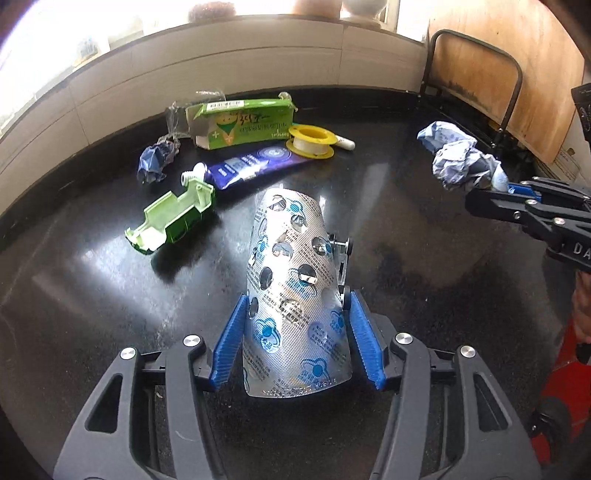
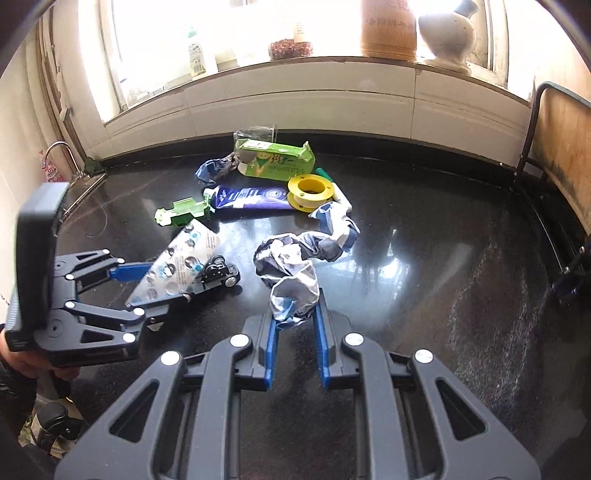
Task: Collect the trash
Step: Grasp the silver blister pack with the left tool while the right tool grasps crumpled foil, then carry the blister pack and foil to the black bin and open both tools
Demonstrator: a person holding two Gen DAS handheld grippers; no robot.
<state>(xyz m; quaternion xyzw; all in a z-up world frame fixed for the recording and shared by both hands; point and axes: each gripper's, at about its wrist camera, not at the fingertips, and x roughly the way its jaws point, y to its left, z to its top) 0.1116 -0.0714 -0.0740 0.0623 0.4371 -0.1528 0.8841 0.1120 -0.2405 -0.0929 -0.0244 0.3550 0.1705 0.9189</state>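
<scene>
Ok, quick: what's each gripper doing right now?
Left gripper: shut on the blister pack.
Right gripper: shut on the crumpled paper.

I'm looking across a glossy black bench [image 2: 424, 240] that throws back white glare from the window [image 2: 229, 33] at twelve o'clock. Daylight there is blown out. On the pale sill [image 2: 332, 62] I can see a white vase [image 2: 448, 33], a tan jar [image 2: 388, 27], a bottle [image 2: 195, 55] and a brown scrubber-like clump [image 2: 290, 50]. Cream tiled wall [image 2: 295, 107] runs below. At nine o'clock, a faucet [image 2: 59, 151]; at two o'clock, a wooden board [image 1: 517, 70] behind a dark metal frame [image 1: 513, 85].
</scene>
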